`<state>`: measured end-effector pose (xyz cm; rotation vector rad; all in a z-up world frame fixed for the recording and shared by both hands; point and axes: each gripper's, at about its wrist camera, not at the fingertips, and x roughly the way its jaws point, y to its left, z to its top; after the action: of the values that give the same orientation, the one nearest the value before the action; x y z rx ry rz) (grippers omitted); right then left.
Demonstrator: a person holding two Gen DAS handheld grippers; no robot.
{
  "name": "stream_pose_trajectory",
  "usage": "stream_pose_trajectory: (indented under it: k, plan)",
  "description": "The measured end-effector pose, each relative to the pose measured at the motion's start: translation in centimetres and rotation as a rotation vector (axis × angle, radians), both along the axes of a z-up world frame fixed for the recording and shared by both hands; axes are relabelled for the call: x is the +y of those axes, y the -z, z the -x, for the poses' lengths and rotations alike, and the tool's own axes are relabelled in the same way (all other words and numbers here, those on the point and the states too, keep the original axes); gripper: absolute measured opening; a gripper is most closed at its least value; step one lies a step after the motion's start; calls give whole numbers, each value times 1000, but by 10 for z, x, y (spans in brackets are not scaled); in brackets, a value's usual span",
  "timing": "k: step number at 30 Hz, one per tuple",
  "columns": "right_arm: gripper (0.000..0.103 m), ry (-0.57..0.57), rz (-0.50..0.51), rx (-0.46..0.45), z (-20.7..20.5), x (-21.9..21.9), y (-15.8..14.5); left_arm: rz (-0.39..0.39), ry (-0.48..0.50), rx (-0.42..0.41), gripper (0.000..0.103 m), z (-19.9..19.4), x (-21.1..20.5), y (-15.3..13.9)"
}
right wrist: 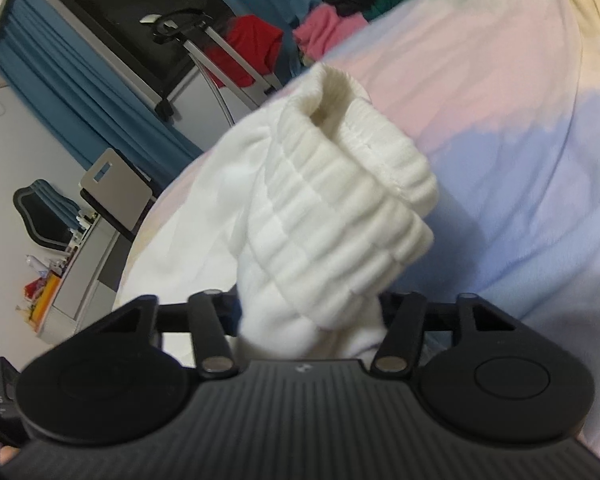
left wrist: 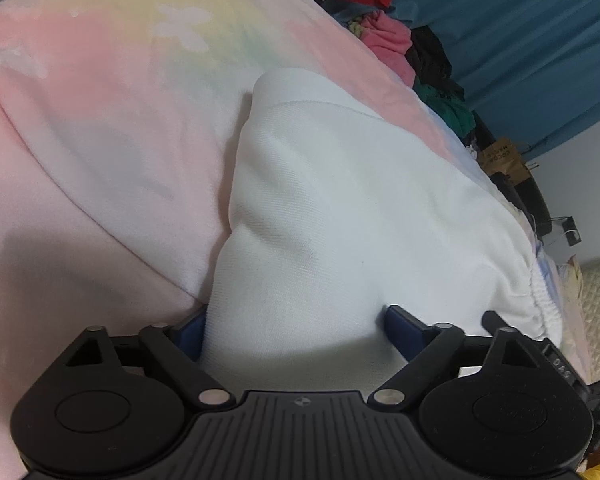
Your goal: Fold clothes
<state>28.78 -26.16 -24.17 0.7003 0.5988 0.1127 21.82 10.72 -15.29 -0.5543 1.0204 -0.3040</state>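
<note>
Pastel bedding (left wrist: 100, 128), a soft blanket in pink, yellow and lilac, covered the bed, and a white sweatshirt (left wrist: 320, 208) lay across it. Beyond the sweatshirt, at the bed's far edge, sat a heap of unfolded clothes (left wrist: 392, 40) before blue curtains (left wrist: 520, 40).

The left gripper (left wrist: 296, 320) stood wide, a broad fold of the sweatshirt's body bulging between its blue pads; whether they pressed it could not be told. The right gripper (right wrist: 308, 320) stood about half closed around the ribbed cuff (right wrist: 352, 184), which rose crumpled out of the jaws.

To fold well, I judged both grips should be firm before lifting, the sleeve drawn flat across the body and the cuff smoothed.

Cloth hid both sets of fingertips. The sweatshirt's full outline, collar and other sleeve were out of frame.
</note>
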Motion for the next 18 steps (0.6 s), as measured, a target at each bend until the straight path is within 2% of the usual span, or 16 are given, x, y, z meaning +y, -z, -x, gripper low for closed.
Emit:
stream_pose_trajectory:
  k: [4, 9, 12, 18]
  plan:
    - [43, 0, 17, -51, 4, 2, -14, -14, -16, -43, 70, 14, 5, -10]
    - [38, -14, 27, -124, 8, 7, -32, -7, -14, -122, 45, 34, 11, -31]
    - [36, -20, 16, -167, 15, 8, -48, 3, 2, -169, 40, 52, 16, -47]
    - [35, -1, -5, -250, 33, -1, -90, 90, 16, -284, 37, 84, 19, -91]
